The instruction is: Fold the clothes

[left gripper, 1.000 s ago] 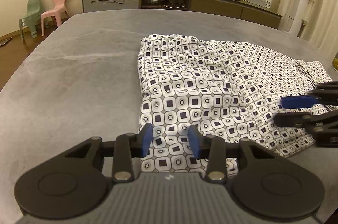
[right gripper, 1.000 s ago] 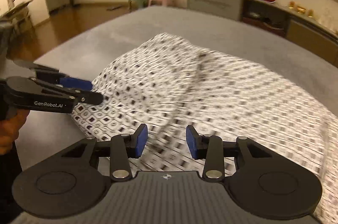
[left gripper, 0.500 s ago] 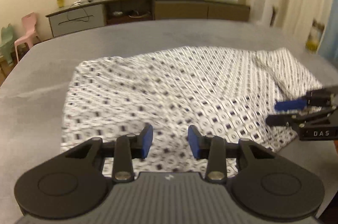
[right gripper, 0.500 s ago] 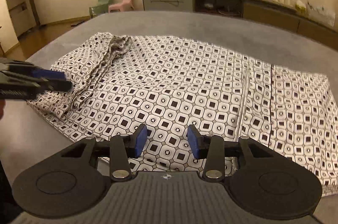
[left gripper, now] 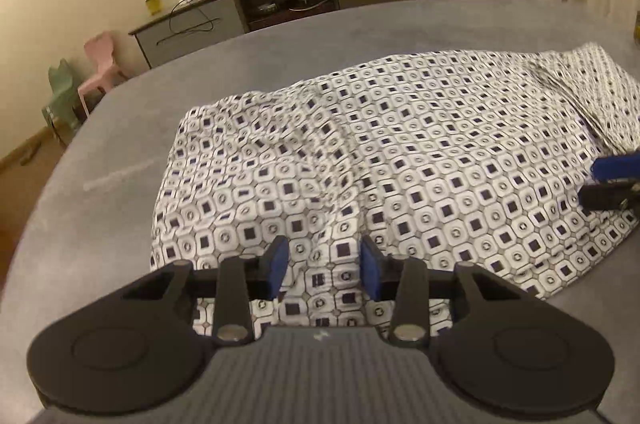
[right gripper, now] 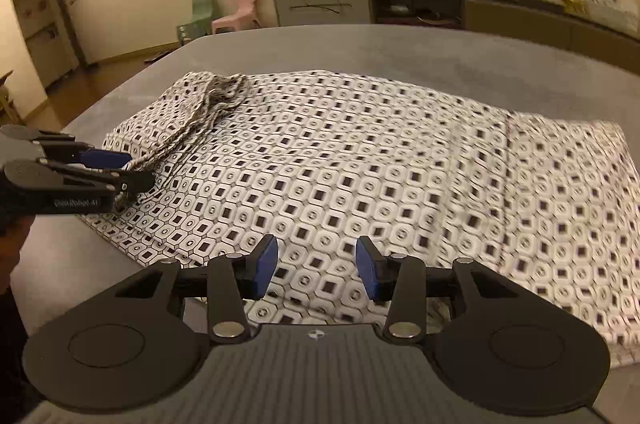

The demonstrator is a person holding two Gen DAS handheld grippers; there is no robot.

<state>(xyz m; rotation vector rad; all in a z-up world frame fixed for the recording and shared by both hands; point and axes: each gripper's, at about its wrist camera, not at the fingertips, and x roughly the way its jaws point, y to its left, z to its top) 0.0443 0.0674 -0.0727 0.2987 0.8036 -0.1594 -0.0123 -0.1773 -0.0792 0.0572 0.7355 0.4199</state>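
Matte black left gripper (left gripper: 322, 266), with two flat arms ending in round discs, a silver rivet head at each inner pivot. Ribbed grey housing between the discs, marked by a small white emblem at its front edge. Blue pads (left gripper: 276, 266) lining the inner faces of both fingers. Identical build on the right gripper (right gripper: 316, 266): black linkage, silver rivets, ribbed grey body, a small round emblem, blue pads (right gripper: 264, 266). Seen side-on from the right wrist camera, white lettering along the left unit's black arm, too blurred to read. Dark clothing at the far left edge there.
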